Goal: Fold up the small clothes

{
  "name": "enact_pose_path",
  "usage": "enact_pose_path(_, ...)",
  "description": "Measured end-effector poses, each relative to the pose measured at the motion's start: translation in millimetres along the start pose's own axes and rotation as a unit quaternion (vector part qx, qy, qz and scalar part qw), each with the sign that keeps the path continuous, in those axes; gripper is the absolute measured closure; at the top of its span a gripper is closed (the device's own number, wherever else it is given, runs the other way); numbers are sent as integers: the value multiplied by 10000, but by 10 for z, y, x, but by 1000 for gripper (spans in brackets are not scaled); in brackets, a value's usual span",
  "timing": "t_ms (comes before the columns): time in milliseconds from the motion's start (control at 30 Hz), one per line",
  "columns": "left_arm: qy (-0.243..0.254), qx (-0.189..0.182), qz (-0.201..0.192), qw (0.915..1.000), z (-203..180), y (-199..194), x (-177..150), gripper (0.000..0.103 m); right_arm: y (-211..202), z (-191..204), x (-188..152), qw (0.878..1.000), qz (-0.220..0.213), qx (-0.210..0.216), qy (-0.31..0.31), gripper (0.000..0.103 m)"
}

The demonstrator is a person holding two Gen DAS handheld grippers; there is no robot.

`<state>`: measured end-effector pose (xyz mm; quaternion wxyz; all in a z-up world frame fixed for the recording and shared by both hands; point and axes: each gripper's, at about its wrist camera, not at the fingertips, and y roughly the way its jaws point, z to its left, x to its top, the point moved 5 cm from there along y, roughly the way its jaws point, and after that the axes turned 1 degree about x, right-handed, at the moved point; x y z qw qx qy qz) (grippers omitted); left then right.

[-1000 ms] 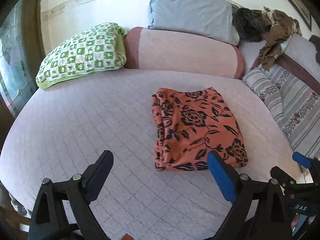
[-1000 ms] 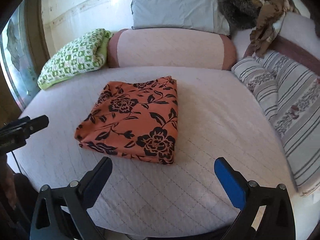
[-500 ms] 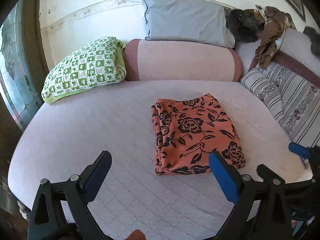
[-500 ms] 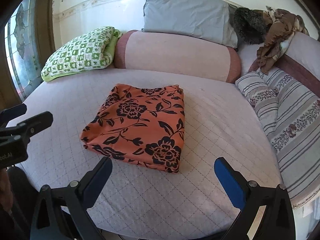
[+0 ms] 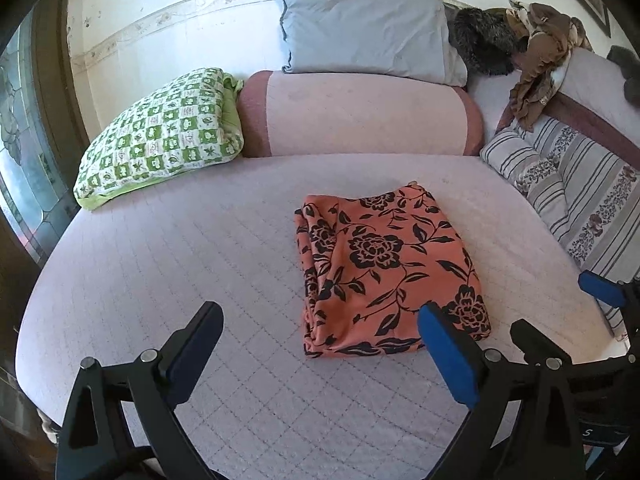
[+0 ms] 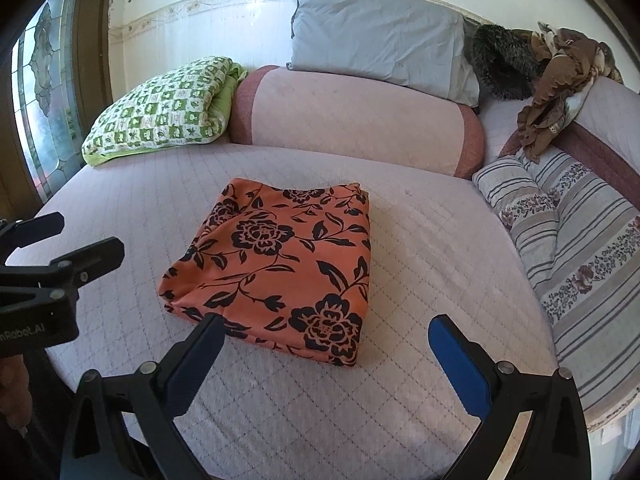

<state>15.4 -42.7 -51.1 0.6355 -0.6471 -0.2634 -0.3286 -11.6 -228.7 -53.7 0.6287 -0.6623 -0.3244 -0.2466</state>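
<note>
An orange garment with black flowers (image 5: 384,268) lies folded into a rectangle on the pale quilted bed (image 5: 180,264); it also shows in the right wrist view (image 6: 280,264). My left gripper (image 5: 320,340) is open and empty, held near the bed's front edge, short of the garment's near left corner. My right gripper (image 6: 326,354) is open and empty, just in front of the garment's near edge. The right gripper shows at the right edge of the left wrist view (image 5: 568,320), and the left gripper shows at the left edge of the right wrist view (image 6: 60,248).
A green checked pillow (image 5: 160,140), a pink bolster (image 5: 360,116) and a grey pillow (image 5: 368,28) line the back. Striped cushions (image 5: 580,200) run along the right, with brown clothes (image 5: 536,68) heaped above. A stained-glass window (image 6: 44,92) is at left.
Both grippers have drawn back and up from the bed, so the folded garment looks smaller and farther. The garment itself has not moved. Both grippers stay open.
</note>
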Motion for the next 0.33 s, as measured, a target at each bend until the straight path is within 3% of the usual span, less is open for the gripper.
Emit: enact_pose_path(333,-31,-27,-30,10000,3,98,62,3,102,-37,43,10000,40,-17,47,0)
